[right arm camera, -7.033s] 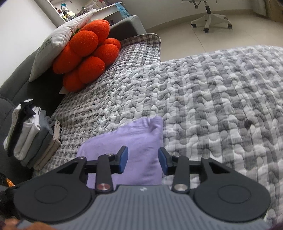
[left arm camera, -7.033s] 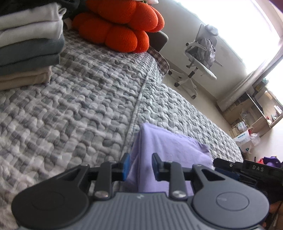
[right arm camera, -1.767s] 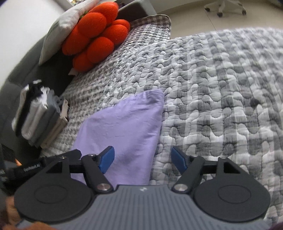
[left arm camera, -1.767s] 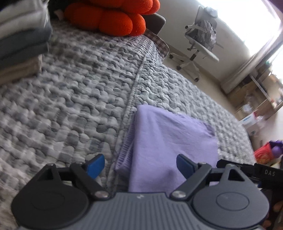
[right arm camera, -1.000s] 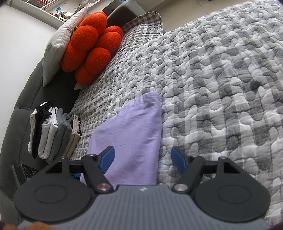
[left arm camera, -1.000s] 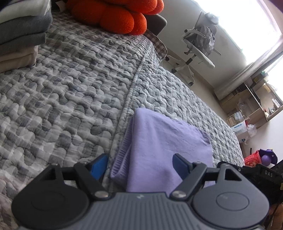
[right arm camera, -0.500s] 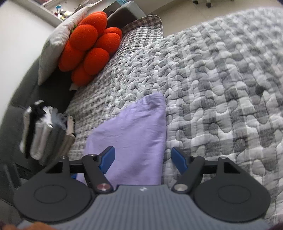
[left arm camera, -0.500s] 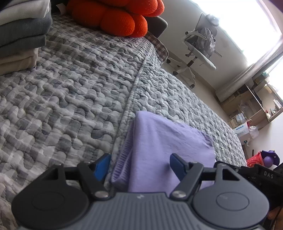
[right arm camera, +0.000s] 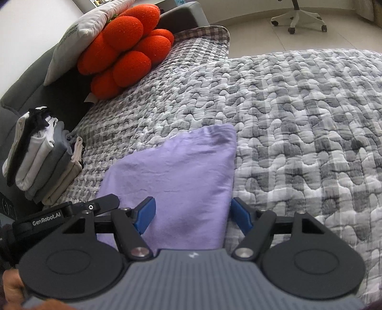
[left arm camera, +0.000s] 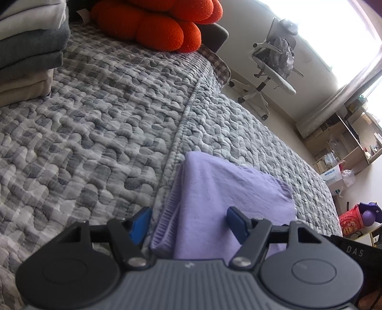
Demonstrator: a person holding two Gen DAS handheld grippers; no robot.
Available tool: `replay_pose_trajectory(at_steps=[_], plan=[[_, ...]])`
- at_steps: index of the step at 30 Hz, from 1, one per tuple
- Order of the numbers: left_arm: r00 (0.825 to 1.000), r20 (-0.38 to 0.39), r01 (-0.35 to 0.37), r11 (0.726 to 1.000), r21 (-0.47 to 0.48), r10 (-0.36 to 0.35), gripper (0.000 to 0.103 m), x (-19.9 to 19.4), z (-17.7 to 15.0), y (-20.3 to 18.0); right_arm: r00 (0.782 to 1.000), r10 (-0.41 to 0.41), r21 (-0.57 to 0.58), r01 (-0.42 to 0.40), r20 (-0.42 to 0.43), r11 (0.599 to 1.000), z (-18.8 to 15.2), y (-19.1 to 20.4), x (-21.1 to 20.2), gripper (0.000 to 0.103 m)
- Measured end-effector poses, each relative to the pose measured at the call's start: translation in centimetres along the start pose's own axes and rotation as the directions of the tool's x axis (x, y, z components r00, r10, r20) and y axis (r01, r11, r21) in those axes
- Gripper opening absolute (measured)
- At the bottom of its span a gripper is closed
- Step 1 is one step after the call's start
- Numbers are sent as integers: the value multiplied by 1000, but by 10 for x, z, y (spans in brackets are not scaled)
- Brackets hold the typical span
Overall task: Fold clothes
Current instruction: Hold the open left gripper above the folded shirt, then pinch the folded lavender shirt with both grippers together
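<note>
A folded lilac garment (left arm camera: 224, 202) (right arm camera: 181, 176) lies flat on the grey quilted bed cover (left arm camera: 95, 133) (right arm camera: 298, 133). My left gripper (left arm camera: 188, 223) straddles the garment's near left edge; its jaws are closing, with the ribbed hem between them, and the blue pads stand off the cloth. My right gripper (right arm camera: 192, 214) stays open over the garment's near right edge, one pad above the lilac cloth and the other just past its edge over the quilt. Neither gripper holds anything.
A stack of folded clothes (left arm camera: 26, 45) (right arm camera: 45, 159) sits at the left by the dark sofa back. An orange bubble cushion (left arm camera: 162, 21) (right arm camera: 124, 50) and a white pillow (right arm camera: 81, 31) lie beyond. An office chair (left arm camera: 269, 71) stands on the floor past the bed.
The left jaws have drawn in around the garment's left edge. The right gripper has shifted and rolled a little, so the garment and the clothes stack sit differently in its view.
</note>
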State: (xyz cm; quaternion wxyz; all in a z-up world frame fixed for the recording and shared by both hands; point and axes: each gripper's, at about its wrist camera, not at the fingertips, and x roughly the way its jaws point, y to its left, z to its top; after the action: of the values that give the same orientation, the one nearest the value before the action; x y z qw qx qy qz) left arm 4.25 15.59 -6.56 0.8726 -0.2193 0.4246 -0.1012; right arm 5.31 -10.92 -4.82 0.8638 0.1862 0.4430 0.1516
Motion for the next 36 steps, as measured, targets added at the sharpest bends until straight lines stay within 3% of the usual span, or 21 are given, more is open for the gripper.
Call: replay_pose_trajectory(at_steps=[8,16,22,24,27,30,36], plan=[[1000,22,12,1000,-23,-11,65,2,2,4,1000,13,16,-13,7,1000,1,-3,0,72],[993,73,100,987,-126,-92,51,6,5,22,994,91,108,-96,54,990,7,-22,2,67],[986,109,141,977,-162,-124,41,8,3,27,986,130,155,-144,100,977,10,-33,9,41],[984,125,151,973,-173,-131,34,7,3,28,985,130,141,-146,113,979,9,-31,8,26],[979,153,162,971,-176,-136,22,3,1,29,982,130,110,-146,138,983,7,-25,6,22],[973,177,179,966,-186,-146,17,-2,-1,29,973,141,57,-154,184,986,6,-13,-3,20],[977,181,143,976,-165,-112,21,-4,0,23,979,77,-22,-74,191,997,4,1,-8,19]])
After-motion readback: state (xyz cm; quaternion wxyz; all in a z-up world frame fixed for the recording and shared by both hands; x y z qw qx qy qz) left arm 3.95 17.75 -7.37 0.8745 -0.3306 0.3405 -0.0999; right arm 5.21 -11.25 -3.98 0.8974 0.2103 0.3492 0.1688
